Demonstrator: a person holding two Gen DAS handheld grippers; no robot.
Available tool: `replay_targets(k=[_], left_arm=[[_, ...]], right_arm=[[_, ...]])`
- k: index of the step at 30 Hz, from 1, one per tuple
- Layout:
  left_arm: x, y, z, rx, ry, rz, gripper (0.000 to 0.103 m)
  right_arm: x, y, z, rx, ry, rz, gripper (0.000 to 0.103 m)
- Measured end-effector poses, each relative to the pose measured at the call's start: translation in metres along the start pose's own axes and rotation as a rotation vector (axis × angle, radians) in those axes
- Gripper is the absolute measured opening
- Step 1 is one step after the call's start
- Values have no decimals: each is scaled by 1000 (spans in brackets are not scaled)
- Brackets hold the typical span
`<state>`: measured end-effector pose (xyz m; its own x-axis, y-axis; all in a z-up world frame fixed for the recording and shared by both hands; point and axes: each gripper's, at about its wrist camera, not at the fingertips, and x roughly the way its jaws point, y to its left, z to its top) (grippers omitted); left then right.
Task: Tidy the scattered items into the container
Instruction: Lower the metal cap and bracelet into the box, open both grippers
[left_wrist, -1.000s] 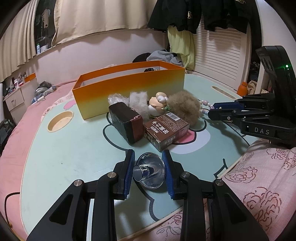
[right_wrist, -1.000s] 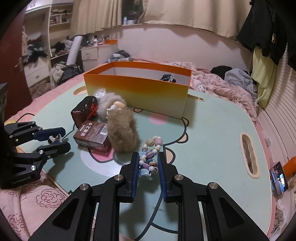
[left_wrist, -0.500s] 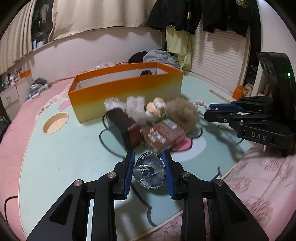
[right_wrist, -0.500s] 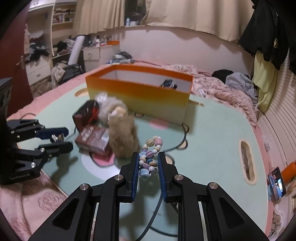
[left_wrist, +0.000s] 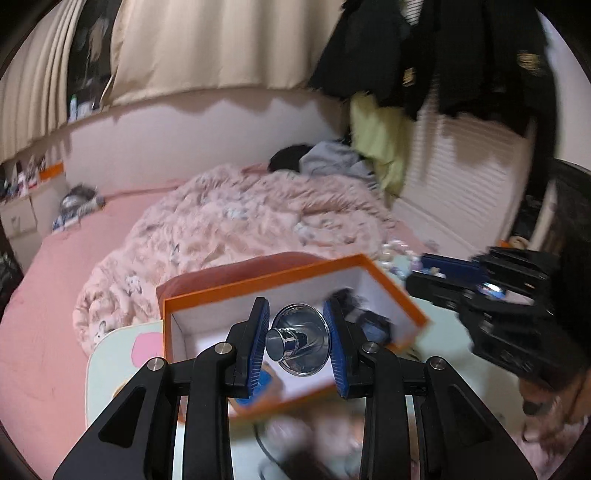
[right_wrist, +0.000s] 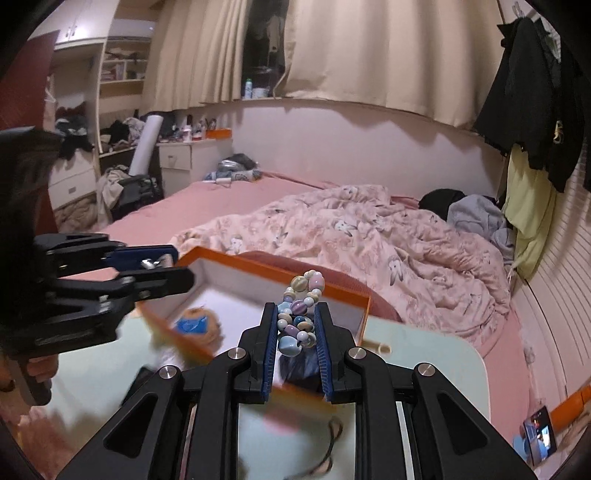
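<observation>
The cup (left_wrist: 298, 345) is gripped by the left claw (left_wrist: 297, 349), the beads (right_wrist: 300, 317) by the right claw (right_wrist: 297, 345). Both should be let go only when right over the box (right_wrist: 325, 286).

Between the left gripper's (left_wrist: 297, 345) jaws sits a metal funnel (left_wrist: 300, 345), with the open box (left_wrist: 391, 288) directly ahead of and below them. The right gripper (left_wrist: 448, 275) lies to the right of those jaws, past the box's right wall. Between the right gripper's jaws a bead bracelet (right_wrist: 298, 314) stands, the box beyond it. Inside the box, left of these jaws, lies a round fuzzy item (right_wrist: 201, 325). Behind the box a rumpled quilt (right_wrist: 354, 236) spreads over the bed (right_wrist: 229, 201).
</observation>
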<state>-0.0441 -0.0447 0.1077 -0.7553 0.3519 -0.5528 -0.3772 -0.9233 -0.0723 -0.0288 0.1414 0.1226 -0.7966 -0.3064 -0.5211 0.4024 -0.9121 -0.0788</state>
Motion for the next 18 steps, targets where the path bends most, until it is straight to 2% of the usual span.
replay_targets(k=[3,5,9,10,11,12,13,14,16,18], left_arm=[[35,14,2,-55,84,0,32],[48,18,0,-73,109,6,32],[60,19,-5,-85,136,26,32],[63,20,-5,-102,145,26,35],[65,23,-5,-117,154,28,43],[66,25,-5,-131,154,34,48],[65,26,-5,-139,146,39,61],[63,29,-5,-147,133,46,70],[53,32,-6,-166,101,55,73],[46,37,-7,-180,91,54,73]], right_arm=[[29,-10,2,63,81,69,19],[40,-16,2,114,114,115,19],[52,-16,3,125,130,109,19],[55,-16,3,130,131,106,19],[57,-16,4,136,131,104,20],[59,-17,4,144,131,102,26],[59,-18,4,153,129,96,37],[58,-20,5,166,121,86,43],[50,-24,2,201,92,83,53],[40,-30,0,224,73,84,53]])
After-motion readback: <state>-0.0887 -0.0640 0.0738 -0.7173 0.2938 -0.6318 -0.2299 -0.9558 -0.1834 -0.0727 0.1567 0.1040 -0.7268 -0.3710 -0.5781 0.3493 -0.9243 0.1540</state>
